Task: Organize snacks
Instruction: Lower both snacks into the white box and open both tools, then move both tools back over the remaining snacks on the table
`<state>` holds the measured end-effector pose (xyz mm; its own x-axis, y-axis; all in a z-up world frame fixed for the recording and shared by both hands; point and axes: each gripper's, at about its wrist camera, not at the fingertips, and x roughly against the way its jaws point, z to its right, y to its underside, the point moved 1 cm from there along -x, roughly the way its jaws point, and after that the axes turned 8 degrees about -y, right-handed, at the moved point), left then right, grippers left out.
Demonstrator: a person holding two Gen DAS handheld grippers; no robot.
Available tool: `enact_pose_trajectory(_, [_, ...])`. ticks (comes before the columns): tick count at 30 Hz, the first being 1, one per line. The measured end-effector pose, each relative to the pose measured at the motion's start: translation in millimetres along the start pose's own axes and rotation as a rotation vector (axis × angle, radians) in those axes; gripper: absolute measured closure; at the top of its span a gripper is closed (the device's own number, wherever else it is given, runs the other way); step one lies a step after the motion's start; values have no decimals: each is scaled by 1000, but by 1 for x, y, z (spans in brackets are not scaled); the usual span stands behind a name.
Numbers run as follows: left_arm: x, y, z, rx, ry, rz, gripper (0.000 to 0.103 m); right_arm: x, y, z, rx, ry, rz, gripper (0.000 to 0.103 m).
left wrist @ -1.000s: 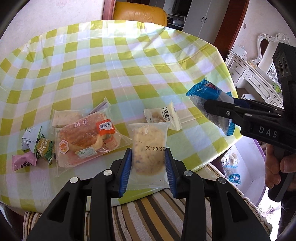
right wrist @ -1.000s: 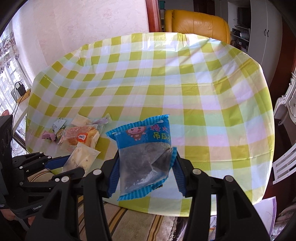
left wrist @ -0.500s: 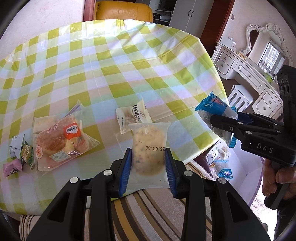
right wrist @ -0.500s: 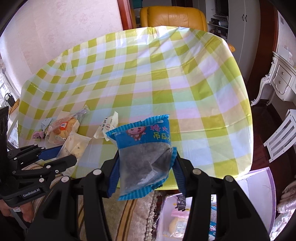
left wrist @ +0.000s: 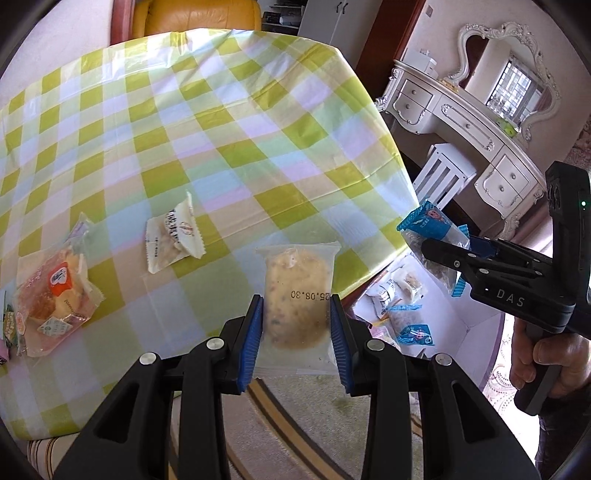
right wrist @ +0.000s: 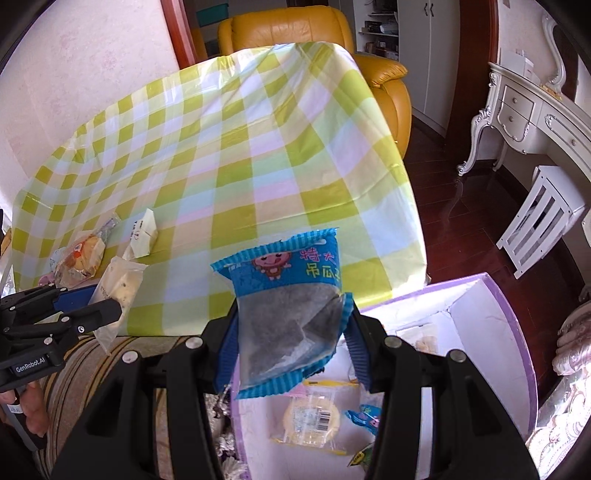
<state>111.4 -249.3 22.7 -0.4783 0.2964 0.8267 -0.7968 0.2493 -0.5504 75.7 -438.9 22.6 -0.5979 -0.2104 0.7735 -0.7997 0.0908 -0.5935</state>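
Note:
My left gripper [left wrist: 295, 325] is shut on a clear packet with a pale round cake [left wrist: 297, 295], held over the table's near edge. It also shows in the right wrist view [right wrist: 118, 286]. My right gripper [right wrist: 291, 336] is shut on a blue packet with dark filling [right wrist: 288, 306], held above a lilac open box [right wrist: 491, 295] on the floor right of the table. The blue packet shows in the left wrist view [left wrist: 430, 225]. On the checked tablecloth lie a white wrapped snack [left wrist: 173, 236] and a bagged bun with an orange label [left wrist: 55, 295].
The box holds several snack packets [right wrist: 310, 417]. A yellow armchair [right wrist: 295, 29] stands behind the table. A white dresser [left wrist: 461, 122] and white stool [right wrist: 543, 218] stand to the right. A striped rug [left wrist: 295, 424] lies below the table edge.
Both grippers have swung right with their packets. The lilac box has come into view under the right gripper. The snacks on the table have slid left in view.

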Motion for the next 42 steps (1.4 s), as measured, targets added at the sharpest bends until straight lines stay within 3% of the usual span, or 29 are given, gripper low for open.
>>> enact_pose_trajectory(12, [-29, -7, 71, -106, 144, -82, 68, 12, 33, 65, -121, 102, -9, 52])
enact_pose_trajectory(23, [-70, -13, 133, -217, 163, -180, 68, 10, 61, 112, -238, 233, -41, 51])
enact_pose_trajectory(30, [-83, -17, 141, -207, 161, -203, 67, 11, 65, 117, -245, 284, -41, 48])
enact_pose_trajectory(37, [-78, -18, 133, -164, 146, -176, 51, 14, 61, 113, -242, 283, -28, 28])
enact_pose_trajectory(42, [-67, -21, 117, -119, 112, -128, 44, 11, 55, 99, -234, 258, -23, 26])
